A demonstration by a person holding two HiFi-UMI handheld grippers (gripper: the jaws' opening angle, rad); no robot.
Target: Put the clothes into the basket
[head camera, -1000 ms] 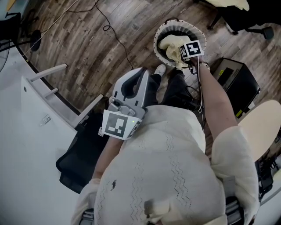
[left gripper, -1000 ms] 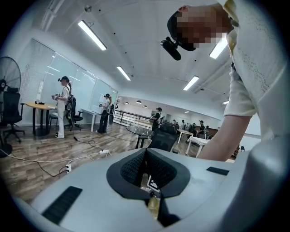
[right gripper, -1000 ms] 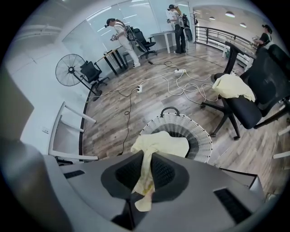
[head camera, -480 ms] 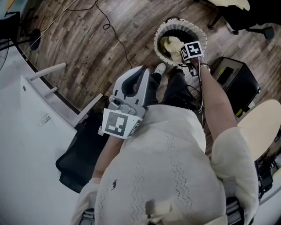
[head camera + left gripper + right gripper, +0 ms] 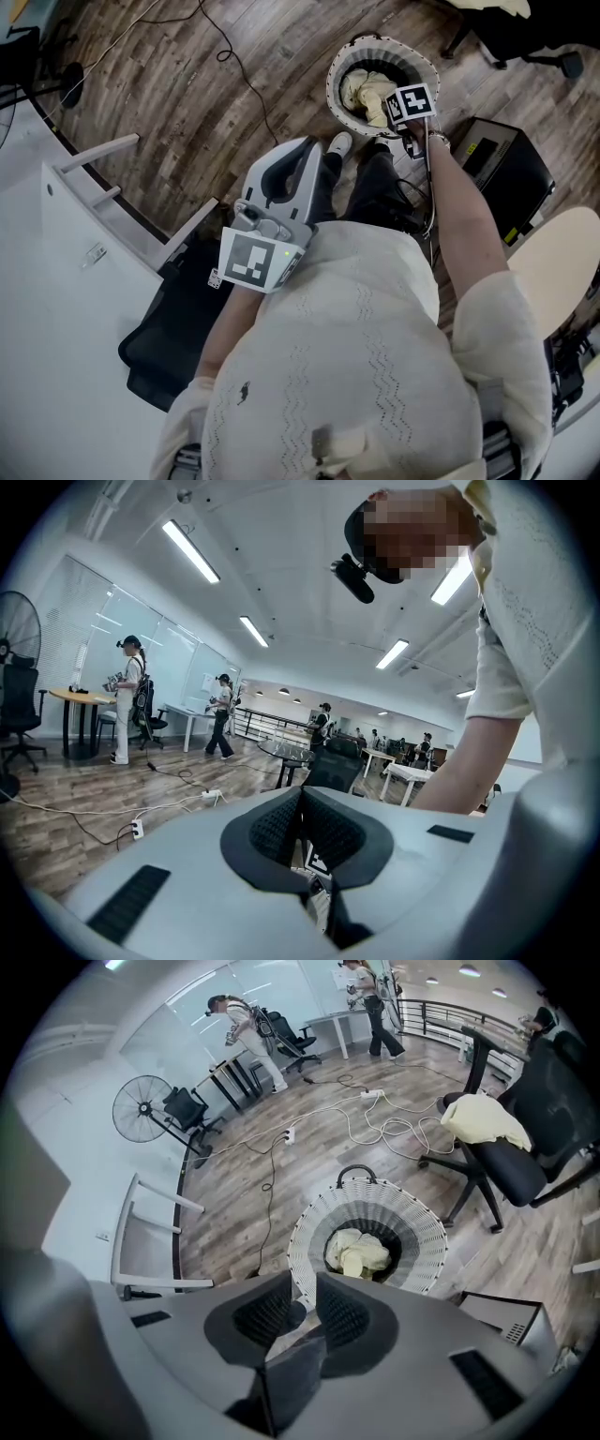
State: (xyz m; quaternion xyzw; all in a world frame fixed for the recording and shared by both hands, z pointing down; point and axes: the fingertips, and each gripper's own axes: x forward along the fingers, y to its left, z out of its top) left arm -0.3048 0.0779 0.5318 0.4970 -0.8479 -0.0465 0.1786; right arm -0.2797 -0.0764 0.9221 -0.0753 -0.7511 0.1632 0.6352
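**One pale garment lies in the basket**

From the head view I see the yellowish clothes (image 5: 366,89) bunched on the bottom of the white woven basket (image 5: 334,89) on the wood floor, but the marker cube hides the right gripper's fingers. The right gripper view shows them. The right gripper (image 5: 302,1283) hangs above the basket's rim, its fingers opening with nothing between them. The left gripper (image 5: 300,794) faces across the room, fingers together and empty.
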